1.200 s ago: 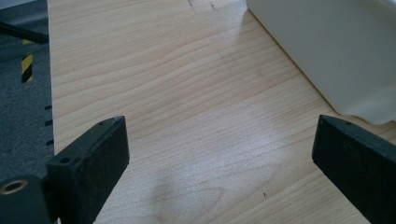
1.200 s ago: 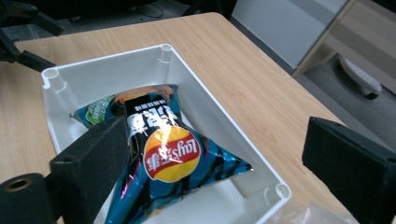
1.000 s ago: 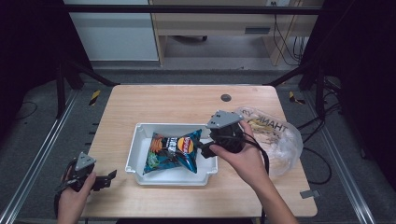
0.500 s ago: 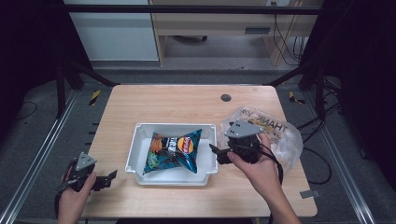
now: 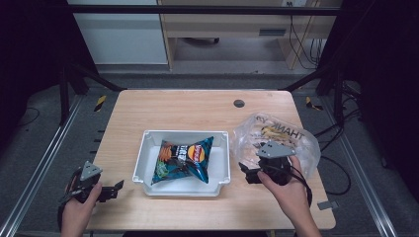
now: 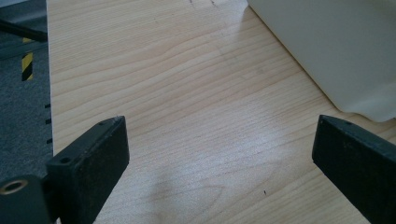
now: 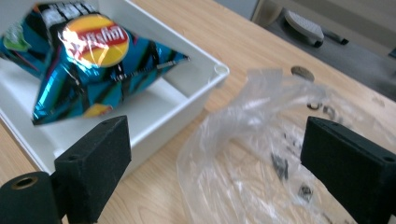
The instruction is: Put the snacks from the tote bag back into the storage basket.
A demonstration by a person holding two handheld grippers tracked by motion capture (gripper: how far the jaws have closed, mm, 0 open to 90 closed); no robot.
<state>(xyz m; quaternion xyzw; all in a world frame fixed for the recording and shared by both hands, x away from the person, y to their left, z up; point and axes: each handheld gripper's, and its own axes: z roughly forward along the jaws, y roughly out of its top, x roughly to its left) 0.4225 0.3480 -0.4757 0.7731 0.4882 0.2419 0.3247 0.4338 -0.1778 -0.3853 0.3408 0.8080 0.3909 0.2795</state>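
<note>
Pale wood forms the table [image 5: 197,111], which stands on a grey floor with a desk and cables seen beyond it. A white tray [image 5: 143,160] sits at the middle of the table, and a blue bag of crisps [image 5: 184,159] lies inside it, puffed up and resting on the tray floor with one corner reaching towards the tray's right wall. A clear plastic bag [image 5: 296,138] with dark lettering lies crumpled just to the right of the tray.

The right gripper [image 5: 245,172] is held low between the tray and the plastic bag, its jaws spread wide with nothing between them; in the right gripper view the crisp bag [image 7: 88,60] and the plastic bag [image 7: 252,140] are both seen ahead. The left gripper [image 5: 117,186] is held near the table's front left corner, jaws likewise parted and empty, with bare wood and the tray wall [image 6: 336,51] before it.

The crisp bag is judged light, air-filled and slippery, with brittle contents; it would best be taken by a crimped end seam or a corner rather than squeezed across its belly. The plastic bag is limp and would fold under any grip.

Compared with a second ago, the right gripper has been drawn back from over the crisp bag to the tray's right side, while the left gripper has stayed put.
</note>
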